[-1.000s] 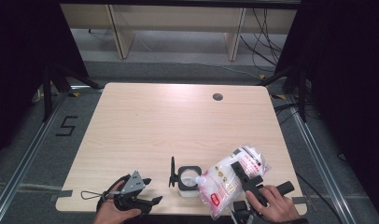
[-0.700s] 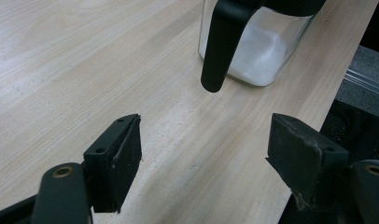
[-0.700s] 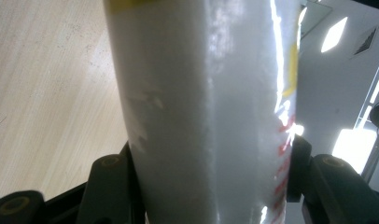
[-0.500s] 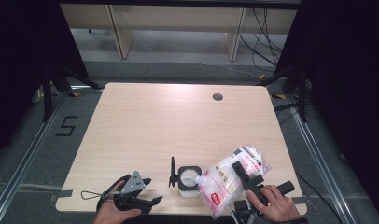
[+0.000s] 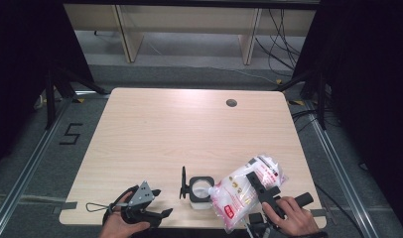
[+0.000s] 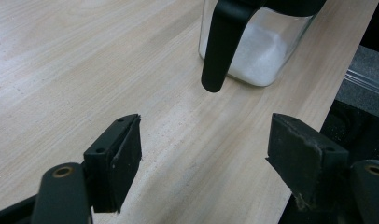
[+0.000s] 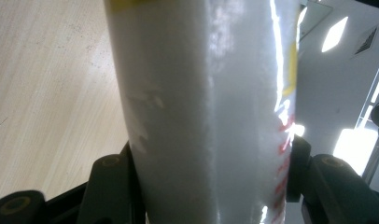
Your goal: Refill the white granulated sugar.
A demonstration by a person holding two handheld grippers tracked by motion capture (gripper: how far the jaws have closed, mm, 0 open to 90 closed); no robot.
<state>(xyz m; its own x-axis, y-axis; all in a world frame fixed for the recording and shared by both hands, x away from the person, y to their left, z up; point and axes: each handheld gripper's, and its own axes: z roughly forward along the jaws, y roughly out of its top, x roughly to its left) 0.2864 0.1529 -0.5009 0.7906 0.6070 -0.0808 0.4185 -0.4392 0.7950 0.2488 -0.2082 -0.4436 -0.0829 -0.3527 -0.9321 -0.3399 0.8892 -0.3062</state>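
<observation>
At the near edge of the table, your right gripper is clamped across the middle of a soft plastic bag of white granules. The right gripper view puts the bag squarely between both jaws, film bulging out above them. Bag is tilted, lower corner down over the open mouth of the glass jar just beside it.

Handling, as a judgement: the bag looks fairly heavy for its size and limp, contents shifting as it tips, so the weight will slide toward the low corner. Film is glossy, probably slick. Your mid-body grip suits it; squeeze harder and you risk choking the flow or pushing grains out fast.

Your left gripper sits low on the near left, jaws apart, nothing between them. The left gripper view looks at the jar, partly filled, with a black handle hanging toward you. Glass: stiff, breakable, liable to skid if nudged. Steady it by the handle or the walls.

Beyond the jar the tabletop runs bare to a round cable hole near the far edge.
</observation>
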